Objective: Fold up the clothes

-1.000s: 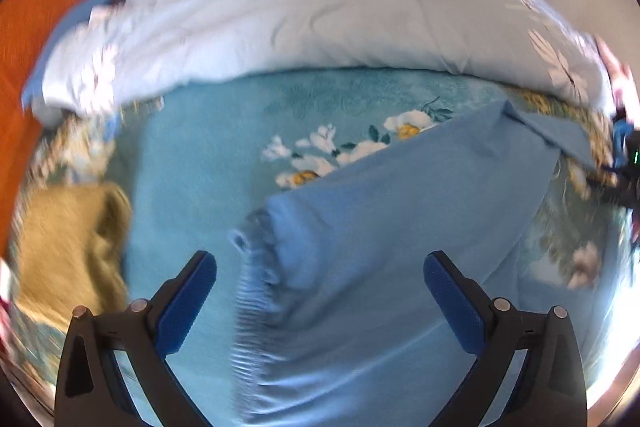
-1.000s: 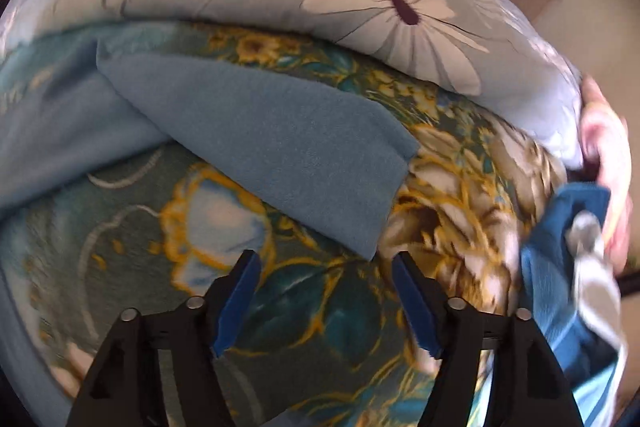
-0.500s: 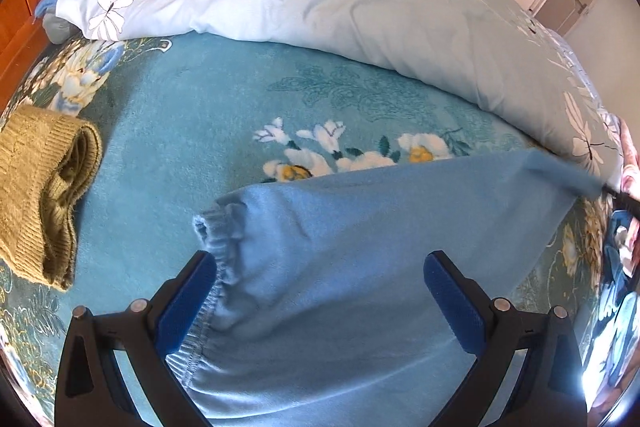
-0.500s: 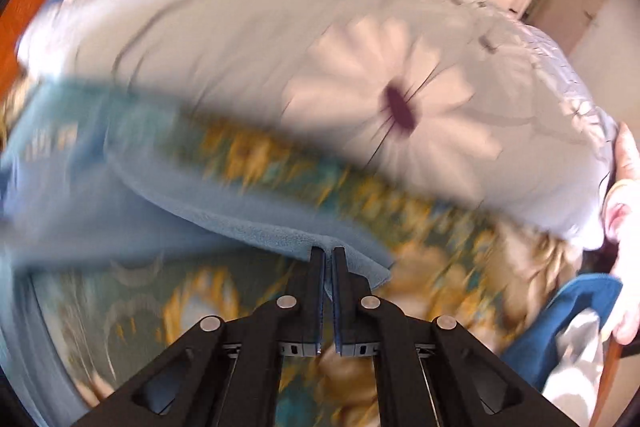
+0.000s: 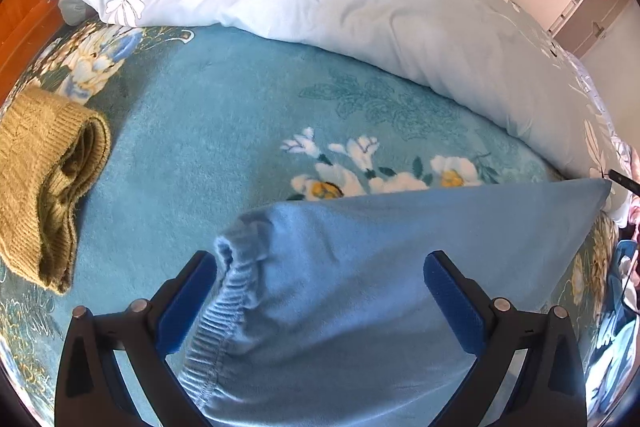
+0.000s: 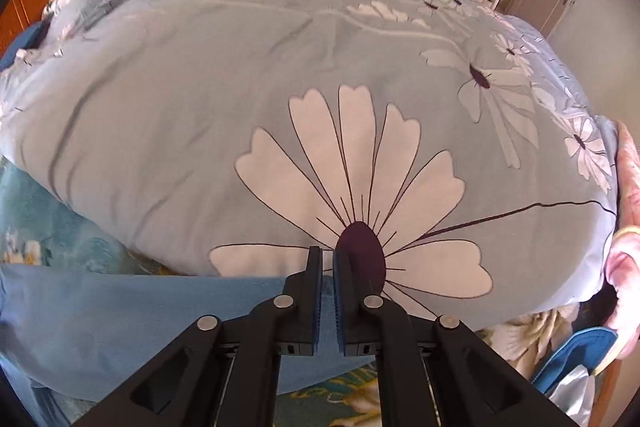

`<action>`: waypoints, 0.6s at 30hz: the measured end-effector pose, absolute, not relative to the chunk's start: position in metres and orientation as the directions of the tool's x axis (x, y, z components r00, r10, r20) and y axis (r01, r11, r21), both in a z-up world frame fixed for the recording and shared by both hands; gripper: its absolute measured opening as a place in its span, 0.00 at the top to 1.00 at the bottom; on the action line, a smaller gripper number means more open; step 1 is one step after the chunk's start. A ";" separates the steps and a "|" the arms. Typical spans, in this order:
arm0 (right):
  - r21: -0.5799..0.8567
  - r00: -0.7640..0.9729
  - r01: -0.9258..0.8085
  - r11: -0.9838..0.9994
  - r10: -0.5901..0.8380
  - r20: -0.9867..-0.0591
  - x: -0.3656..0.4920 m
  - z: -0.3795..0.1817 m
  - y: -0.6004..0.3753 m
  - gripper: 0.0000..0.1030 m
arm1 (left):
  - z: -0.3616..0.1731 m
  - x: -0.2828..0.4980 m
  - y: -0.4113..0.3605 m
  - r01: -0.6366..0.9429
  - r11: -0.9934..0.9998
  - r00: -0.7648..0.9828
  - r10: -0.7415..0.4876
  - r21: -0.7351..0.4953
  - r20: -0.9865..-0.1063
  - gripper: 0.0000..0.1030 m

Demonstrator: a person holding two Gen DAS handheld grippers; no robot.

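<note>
1. Our right gripper (image 6: pixel 327 301) has its jaws pinched nearly together on the far corner of the light blue pants (image 5: pixel 380 287); the cloth runs off to its left.
2. Our left gripper (image 5: pixel 320 297) stands wide open and holds nothing; the elastic waistband (image 5: pixel 230 267) lies just inside its left finger, cloth spread between both fingers.
3. The pants' long axis stretches from the left gripper out toward the right one, over the teal blanket (image 5: pixel 208 131).
4. We judge the left gripper nearer the waistband, so it should close there.
5. The folded olive sweater (image 5: pixel 44 179) sits well left of it; the floral duvet (image 6: pixel 280 87) lies ahead.
</note>
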State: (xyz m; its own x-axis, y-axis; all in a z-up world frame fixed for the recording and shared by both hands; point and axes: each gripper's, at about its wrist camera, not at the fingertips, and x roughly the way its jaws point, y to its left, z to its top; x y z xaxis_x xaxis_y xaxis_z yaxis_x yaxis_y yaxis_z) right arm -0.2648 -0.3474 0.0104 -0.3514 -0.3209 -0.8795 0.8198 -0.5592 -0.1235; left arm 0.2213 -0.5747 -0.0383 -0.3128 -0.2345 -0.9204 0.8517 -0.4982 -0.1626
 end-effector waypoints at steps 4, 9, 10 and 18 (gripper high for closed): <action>-0.024 -0.340 0.756 -0.654 -0.361 -0.868 -0.253 0.017 -0.301 0.64 | -0.045 0.228 -0.580 0.855 -0.480 -0.329 -0.213 -0.195 -0.920 0.00; 0.140 -0.177 0.652 -0.745 -0.329 -0.928 -0.233 -0.046 -0.253 0.62 | -0.058 0.236 -0.586 0.863 -0.460 -0.332 -0.201 -0.211 -0.921 0.00; 0.156 -0.158 0.642 -0.751 -0.328 -0.931 -0.230 -0.055 -0.250 0.62 | -0.062 0.236 -0.588 0.862 -0.462 -0.330 -0.197 -0.209 -0.923 0.00; 0.246 -0.175 0.514 -0.822 -0.381 -0.908 -0.232 -0.070 -0.251 0.56 | -0.087 0.236 -0.604 0.862 -0.429 -0.357 -0.140 -0.268 -0.923 0.00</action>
